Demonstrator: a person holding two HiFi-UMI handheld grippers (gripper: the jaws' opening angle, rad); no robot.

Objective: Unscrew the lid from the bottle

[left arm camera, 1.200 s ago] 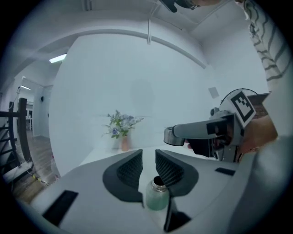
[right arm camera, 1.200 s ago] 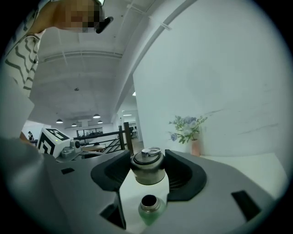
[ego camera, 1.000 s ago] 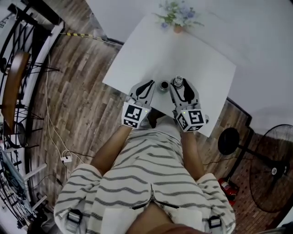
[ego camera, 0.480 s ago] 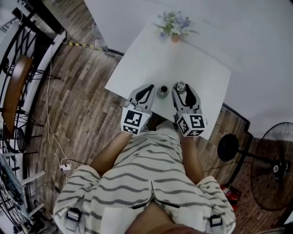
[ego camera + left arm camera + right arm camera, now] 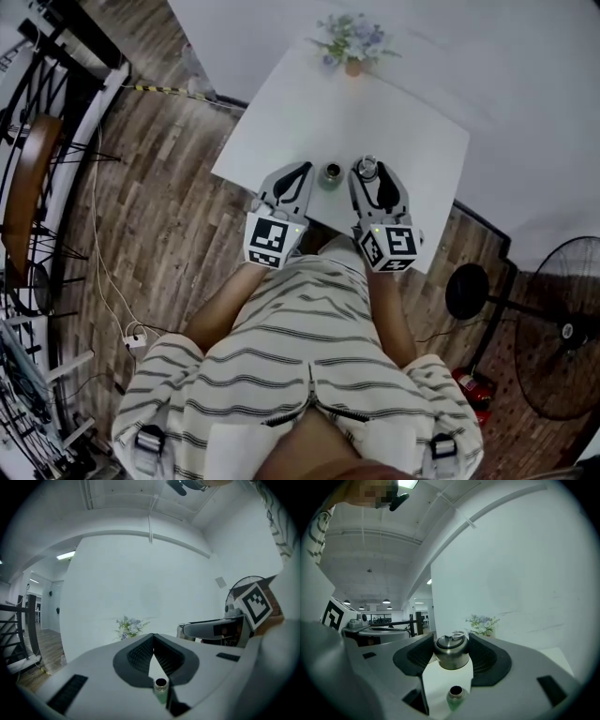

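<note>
We record a white table (image 5: 281, 112). Left claw (image 5: 153, 644) is pressed together with nothing in it. Right claw (image 5: 368, 174) pinches the lid. The open bottle (image 5: 332, 173) stands upright on the table between our claws. The steel lid (image 5: 451, 656) is off it and held just beside.

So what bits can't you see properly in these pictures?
- Bottle bottom: left gripper view, hidden behind the body of the left claw.
- Lid sides: right gripper view, covered by the pads of the right claw.
- Flower vase: head view, too small for detail.
</note>
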